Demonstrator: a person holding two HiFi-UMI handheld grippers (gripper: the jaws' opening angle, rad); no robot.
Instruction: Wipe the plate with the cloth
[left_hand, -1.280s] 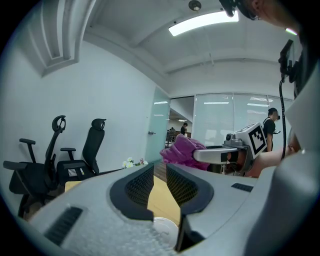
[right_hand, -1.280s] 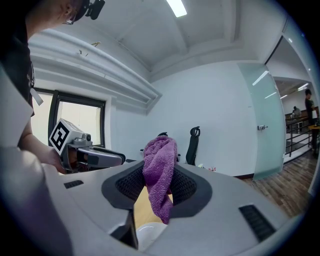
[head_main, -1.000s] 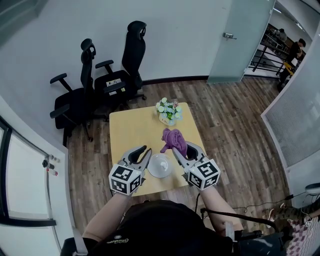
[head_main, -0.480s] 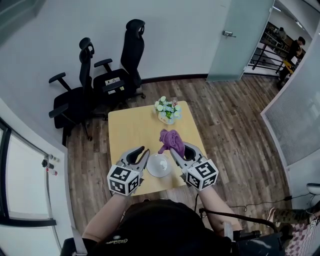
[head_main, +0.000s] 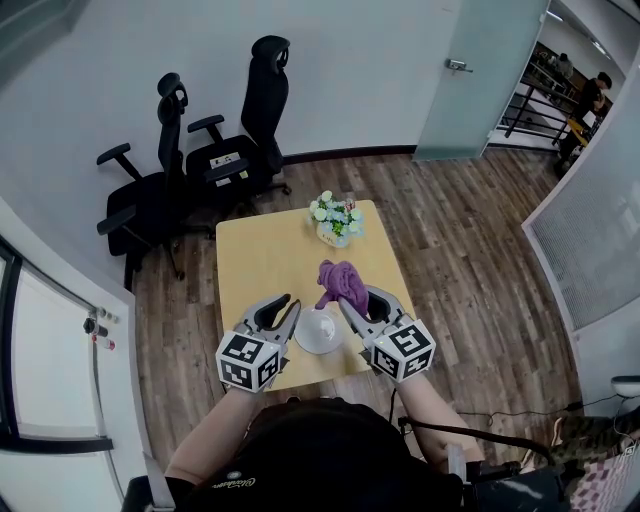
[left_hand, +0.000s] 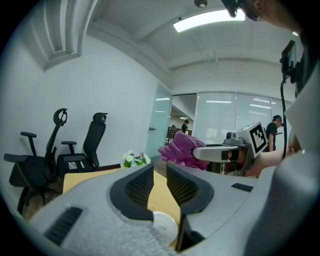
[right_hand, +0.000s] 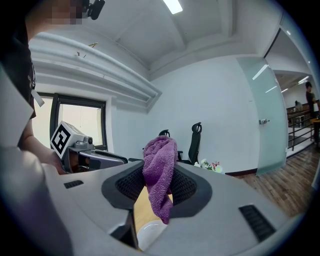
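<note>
A small white plate (head_main: 318, 333) sits near the front edge of the wooden table (head_main: 262, 262), between the two grippers. My right gripper (head_main: 350, 300) is shut on a purple cloth (head_main: 342, 278), which is bunched above the jaws and hangs just beyond the plate's far right rim. In the right gripper view the cloth (right_hand: 160, 170) droops between the jaws over the plate (right_hand: 150, 234). My left gripper (head_main: 287, 303) is at the plate's left side, shut with only a thin slit and nothing held. The left gripper view shows the plate (left_hand: 164, 225) below the jaws and the cloth (left_hand: 181, 149) to the right.
A vase of white flowers (head_main: 335, 220) stands at the table's far edge. Two black office chairs (head_main: 200, 160) are beyond the table on the left. A glass door (head_main: 490, 80) is at the back right, with a person (head_main: 595, 95) far behind it.
The right gripper has shifted the cloth slightly left, toward the plate. The left gripper and the plate have hardly moved.
</note>
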